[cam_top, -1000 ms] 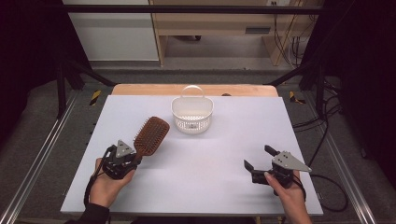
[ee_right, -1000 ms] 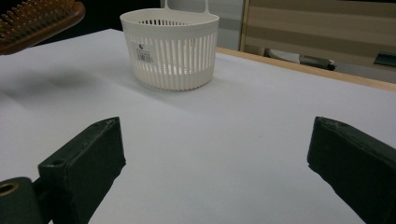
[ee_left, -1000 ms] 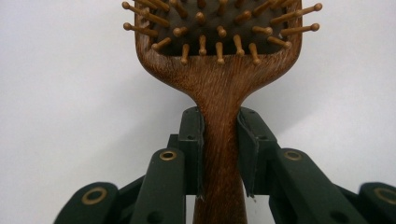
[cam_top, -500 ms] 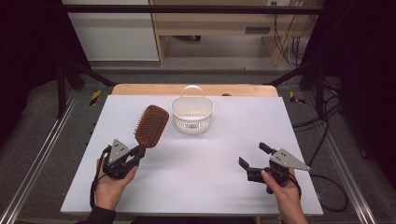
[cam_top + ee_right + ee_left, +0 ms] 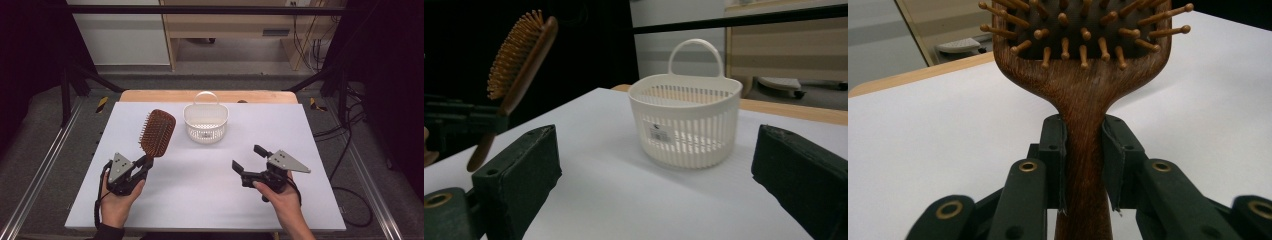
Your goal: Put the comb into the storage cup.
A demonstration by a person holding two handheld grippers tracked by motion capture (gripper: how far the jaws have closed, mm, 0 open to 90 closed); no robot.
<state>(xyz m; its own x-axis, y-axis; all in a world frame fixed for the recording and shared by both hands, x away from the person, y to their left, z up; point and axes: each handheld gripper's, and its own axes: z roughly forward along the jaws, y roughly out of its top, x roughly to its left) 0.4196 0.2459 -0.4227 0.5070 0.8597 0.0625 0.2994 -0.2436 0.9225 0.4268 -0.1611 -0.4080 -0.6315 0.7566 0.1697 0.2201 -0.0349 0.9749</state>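
A brown wooden hairbrush (image 5: 157, 132) is held up off the white table, bristles facing up and left, head tilted toward the far side. My left gripper (image 5: 144, 163) is shut on its handle; in the left gripper view the two pads (image 5: 1057, 155) press both sides of the hairbrush handle (image 5: 1083, 165). A white slatted basket (image 5: 205, 121) with a loop handle stands at the far middle of the table. My right gripper (image 5: 249, 159) is open with nothing between its fingers, pointing toward the basket (image 5: 685, 118); the right gripper view also catches the hairbrush (image 5: 519, 55) at left.
The white table top (image 5: 210, 195) has a wooden strip along its far edge. Metal rails run down both sides of the table, and cables lie on the floor at the right. A cabinet and a desk stand behind the table.
The left hand has tipped the hairbrush up and swung it a little to the left. My right gripper has lifted and moved left toward the basket, still open.
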